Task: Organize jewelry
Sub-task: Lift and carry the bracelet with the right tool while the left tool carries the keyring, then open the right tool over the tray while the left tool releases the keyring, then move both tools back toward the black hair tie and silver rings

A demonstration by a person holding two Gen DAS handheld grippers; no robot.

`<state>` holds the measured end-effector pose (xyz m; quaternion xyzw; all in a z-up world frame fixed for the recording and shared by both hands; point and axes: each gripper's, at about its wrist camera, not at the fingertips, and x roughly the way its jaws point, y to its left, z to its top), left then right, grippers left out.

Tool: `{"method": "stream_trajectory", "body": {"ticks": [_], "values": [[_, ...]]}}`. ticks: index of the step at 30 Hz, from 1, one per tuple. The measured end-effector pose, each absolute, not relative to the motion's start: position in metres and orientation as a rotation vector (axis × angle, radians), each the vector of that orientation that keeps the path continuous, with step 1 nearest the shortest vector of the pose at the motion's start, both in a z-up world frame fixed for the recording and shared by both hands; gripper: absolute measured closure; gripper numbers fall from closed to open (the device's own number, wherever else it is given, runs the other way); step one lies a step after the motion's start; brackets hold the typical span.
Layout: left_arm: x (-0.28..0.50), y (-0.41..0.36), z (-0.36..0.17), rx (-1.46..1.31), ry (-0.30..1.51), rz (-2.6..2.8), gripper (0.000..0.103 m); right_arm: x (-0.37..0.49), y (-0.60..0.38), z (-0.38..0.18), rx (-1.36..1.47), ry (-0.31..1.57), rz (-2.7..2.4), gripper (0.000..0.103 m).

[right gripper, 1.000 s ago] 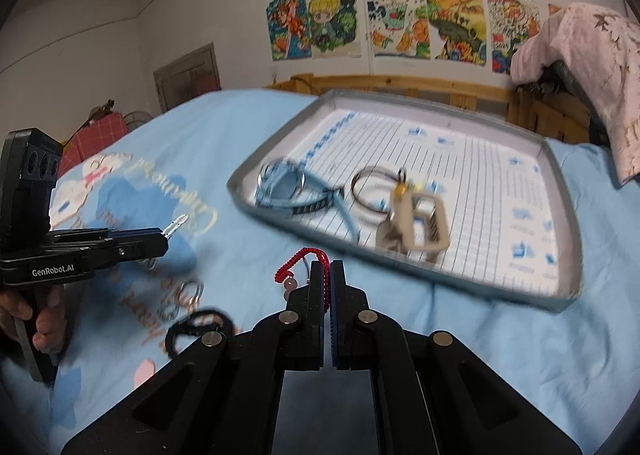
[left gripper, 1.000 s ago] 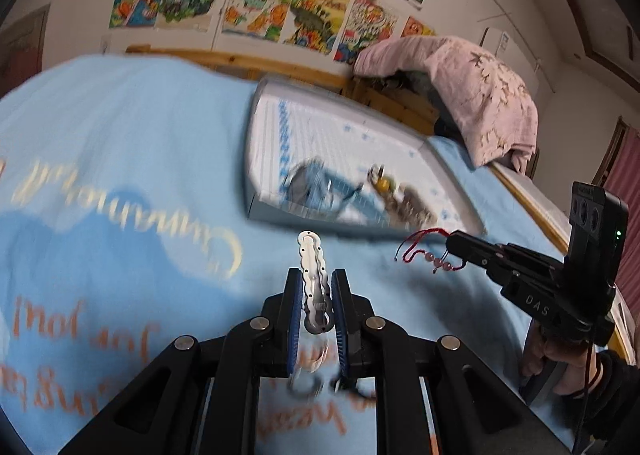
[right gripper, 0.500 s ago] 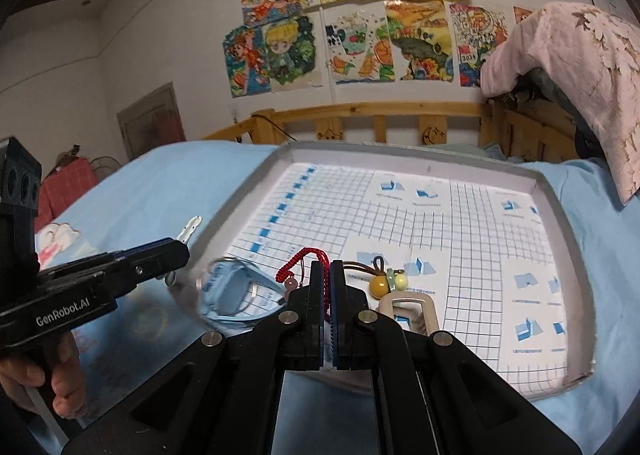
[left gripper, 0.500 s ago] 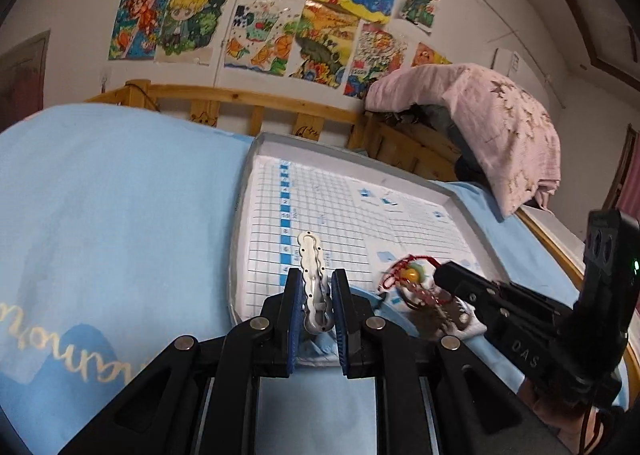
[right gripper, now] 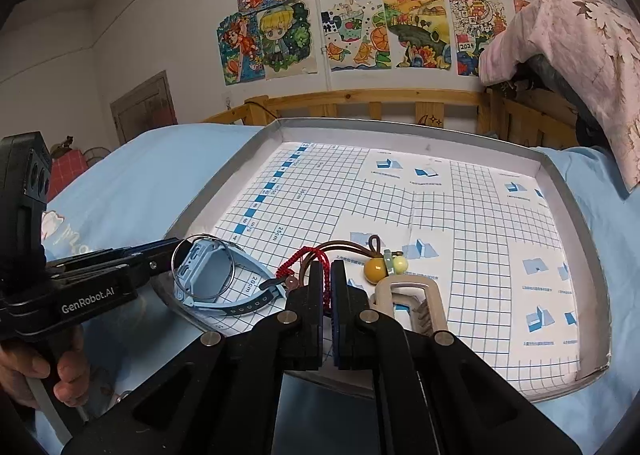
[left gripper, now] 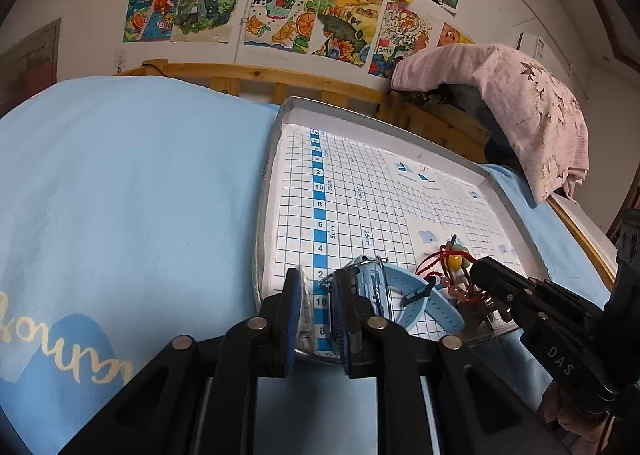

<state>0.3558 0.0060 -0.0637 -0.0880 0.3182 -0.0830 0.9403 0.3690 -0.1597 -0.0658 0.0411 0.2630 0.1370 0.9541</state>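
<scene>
— Jewelry first: where is it?

— Nearly all of it sits in the near corner of a shallow grey-rimmed tray [right gripper: 224,191] lined with blue-gridded paper. The tray lies on a bed [left gripper: 140,195] with a light blue sheet. In the right wrist view the pieces sit at lower centre.

— What do they look like?

— At lower left of that view there is a pale blue watch [right gripper: 208,275] with a squarish case and a rubbery strap with holes. To its right is a brown cord [right gripper: 352,243] carrying a round amber bead and smaller pale green ones. Just right of the fingers lies a beige rectangular clip [right gripper: 412,295] with teeth.

— And the red piece?

— That is a red braided bracelet [right gripper: 304,255] with pinkish beads. Its loop rises from between the fingers of the right hand-held gripper [right gripper: 327,283], which is clamped tight on it, low over the tray.

— And the other one?

— The left hand-held gripper [left gripper: 316,307] is at lower centre of its own view, over the tray's near edge. Its jaws are opening. A narrow silvery piece [left gripper: 306,303] stands between them, against the left finger. It is blurred, and grid paper shows between it and the right finger.
</scene>
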Motion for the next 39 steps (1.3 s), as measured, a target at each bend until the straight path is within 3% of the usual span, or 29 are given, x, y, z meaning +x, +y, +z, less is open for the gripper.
{"method": "stream_trajectory", "body": {"ticks": [4, 6, 10, 12, 14, 17, 18, 26, 30, 31, 39], "values": [[0.347, 0.008, -0.056, -0.196, 0.611, -0.171, 0.061, 0.365, -0.161, -0.063, 0.078, 0.532, 0.268, 0.099], [0.341, 0.009, -0.052, -0.207, 0.591, -0.17, 0.033, 0.361, -0.164, -0.06, 0.083, 0.53, 0.264, 0.099], [0.328, 0.012, -0.042, -0.225, 0.539, -0.153, 0.029, 0.352, -0.168, -0.055, 0.074, 0.524, 0.256, 0.096], [0.322, 0.012, -0.037, -0.223, 0.529, -0.144, 0.026, 0.346, -0.172, -0.051, 0.073, 0.511, 0.248, 0.086], [0.314, 0.013, -0.032, -0.218, 0.509, -0.131, 0.019, 0.338, -0.177, -0.046, 0.086, 0.488, 0.243, 0.061], [0.299, 0.016, -0.023, -0.224, 0.463, -0.105, 0.006, 0.32, -0.184, -0.035, 0.107, 0.438, 0.244, 0.058], [0.291, 0.017, -0.019, -0.23, 0.442, -0.099, 0.004, 0.312, -0.186, -0.031, 0.109, 0.414, 0.248, 0.058], [0.235, 0.022, 0.011, -0.208, 0.317, -0.048, 0.0, 0.243, -0.2, 0.005, 0.123, 0.229, 0.266, 0.012], [0.206, 0.022, 0.026, -0.181, 0.261, -0.038, 0.0, 0.211, -0.201, 0.018, 0.104, 0.183, 0.268, 0.007], [0.197, 0.022, 0.03, -0.179, 0.251, -0.038, 0.0, 0.204, -0.2, 0.021, 0.098, 0.177, 0.269, 0.002], [0.141, 0.027, 0.043, -0.174, 0.218, -0.044, 0.0, 0.151, -0.189, 0.041, 0.087, 0.139, 0.267, 0.001]]}}
